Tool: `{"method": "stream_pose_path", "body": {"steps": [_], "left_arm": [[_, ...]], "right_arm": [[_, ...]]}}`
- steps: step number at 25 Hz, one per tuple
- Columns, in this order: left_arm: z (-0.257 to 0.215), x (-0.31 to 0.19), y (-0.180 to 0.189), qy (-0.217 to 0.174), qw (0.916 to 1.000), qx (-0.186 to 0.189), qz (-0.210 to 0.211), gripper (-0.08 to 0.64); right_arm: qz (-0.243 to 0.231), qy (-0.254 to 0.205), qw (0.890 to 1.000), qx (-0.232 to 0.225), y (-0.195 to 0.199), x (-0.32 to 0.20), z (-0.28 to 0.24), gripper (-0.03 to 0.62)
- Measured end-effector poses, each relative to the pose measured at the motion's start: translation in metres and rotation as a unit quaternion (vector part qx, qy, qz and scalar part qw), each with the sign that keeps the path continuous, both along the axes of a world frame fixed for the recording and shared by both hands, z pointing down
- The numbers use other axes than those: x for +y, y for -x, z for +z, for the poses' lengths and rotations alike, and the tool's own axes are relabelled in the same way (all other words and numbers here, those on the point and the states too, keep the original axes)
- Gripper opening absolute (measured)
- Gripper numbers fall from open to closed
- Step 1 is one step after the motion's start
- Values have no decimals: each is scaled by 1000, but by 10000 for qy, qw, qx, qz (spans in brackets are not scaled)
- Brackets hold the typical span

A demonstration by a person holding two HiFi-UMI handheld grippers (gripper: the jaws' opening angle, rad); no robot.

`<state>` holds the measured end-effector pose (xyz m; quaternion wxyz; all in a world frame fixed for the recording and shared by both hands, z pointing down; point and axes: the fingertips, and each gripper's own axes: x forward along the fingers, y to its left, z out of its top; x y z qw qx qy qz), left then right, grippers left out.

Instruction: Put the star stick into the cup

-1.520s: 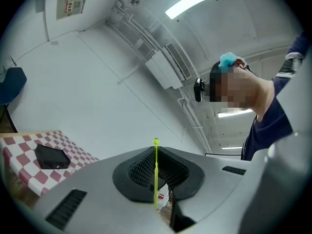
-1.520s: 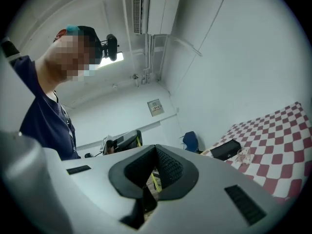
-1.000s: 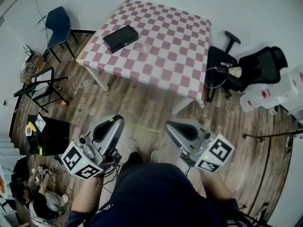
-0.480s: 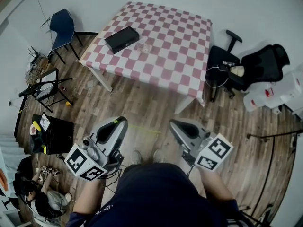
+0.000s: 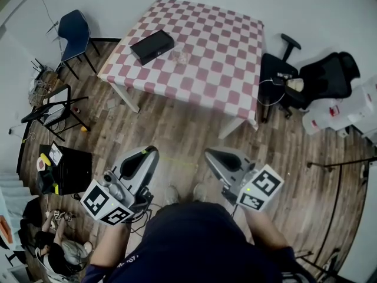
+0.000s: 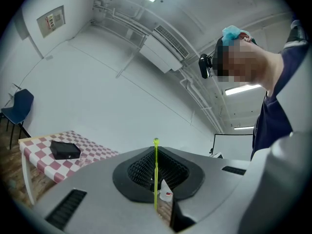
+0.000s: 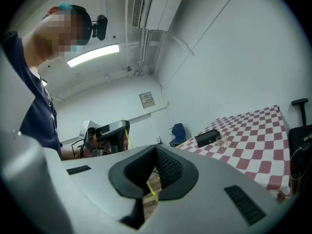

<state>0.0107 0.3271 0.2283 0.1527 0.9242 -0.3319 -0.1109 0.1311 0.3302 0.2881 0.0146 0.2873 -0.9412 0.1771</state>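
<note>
The left gripper (image 6: 156, 165) has its jaws pressed together on the stick (image 6: 156, 179). The stick sits in the seam between the black pads and pokes out just past their tips. It is very thin, straight and yellow-green, with a small rounded knob at its top end. No star shape can be made out on it. In the right gripper view the same stick shows as a slanted yellow line at the left gripper's nose.

The right gripper (image 7: 155, 154) is also closed, pad against pad, with nothing pinched between them. Both grippers are held low in front of the person's body, side by side and apart, over the wood floor (image 5: 177, 128). A thin yellow-green line (image 5: 178, 160) shows on the floor between their noses.

Well beyond them stands the table (image 5: 206, 75) under a red-and-white check cloth. On its far left part lies a closed black box (image 5: 152, 46). The cup (image 5: 179, 56) stands upright just beside the box on its right. It is small and clear, and too small here to show whether it holds anything. The stick is therefore well away from the cup.

A blue chair (image 5: 73, 31) stands left of the table, and a black office chair (image 5: 324, 81) stands to its right.
</note>
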Motion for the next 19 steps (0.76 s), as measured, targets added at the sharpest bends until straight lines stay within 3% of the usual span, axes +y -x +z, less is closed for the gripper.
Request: {"method": "stream_pose_path", "body": {"steps": [19], "left_arm": [[6,-21,7,63,9997,59,244,40]], "right_arm": [[52,134,9998,141,15,-21,7,15]]}}
